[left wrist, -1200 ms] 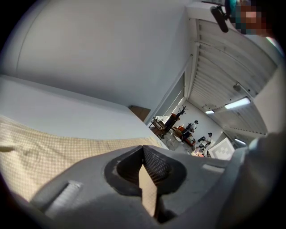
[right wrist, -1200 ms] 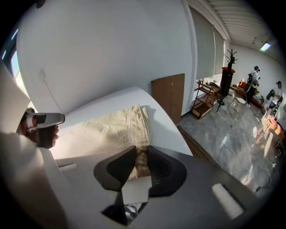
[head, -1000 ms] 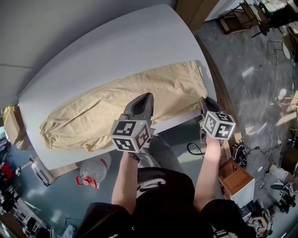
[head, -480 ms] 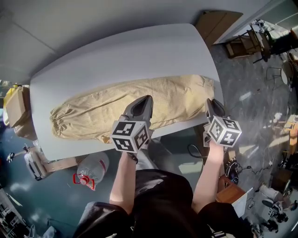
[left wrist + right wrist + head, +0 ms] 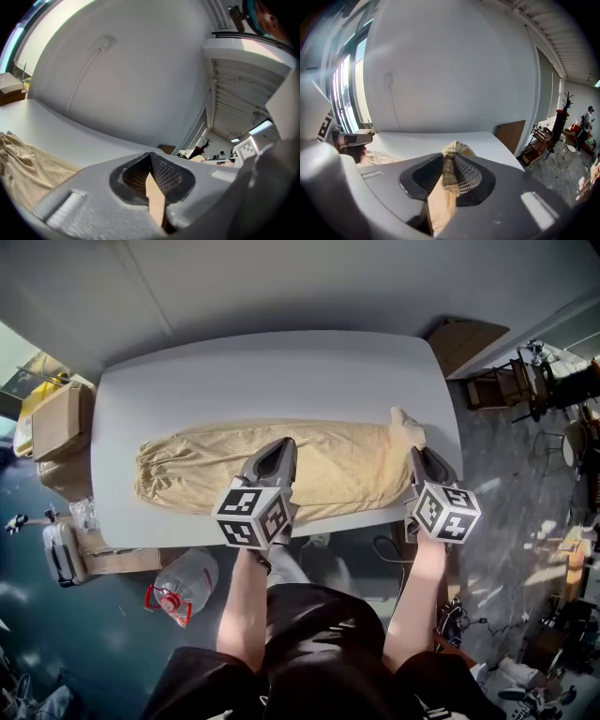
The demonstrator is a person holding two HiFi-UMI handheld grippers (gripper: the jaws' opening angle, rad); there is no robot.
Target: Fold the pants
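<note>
Pants [image 5: 328, 465] lie lengthwise across the tabletop [image 5: 262, 371]. Left gripper [image 5: 150, 155] pinches their near edge mid-length. Right gripper [image 5: 445, 158] pinches the right-end corner. Recommended: raise both evenly, hold the gripped edge taut, and align it with the far edge before release.

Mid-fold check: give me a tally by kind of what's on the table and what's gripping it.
pants: 1
grippers: 2, the left gripper and the right gripper, each with jaws shut on the pants
table: 1
Total: 4
</note>
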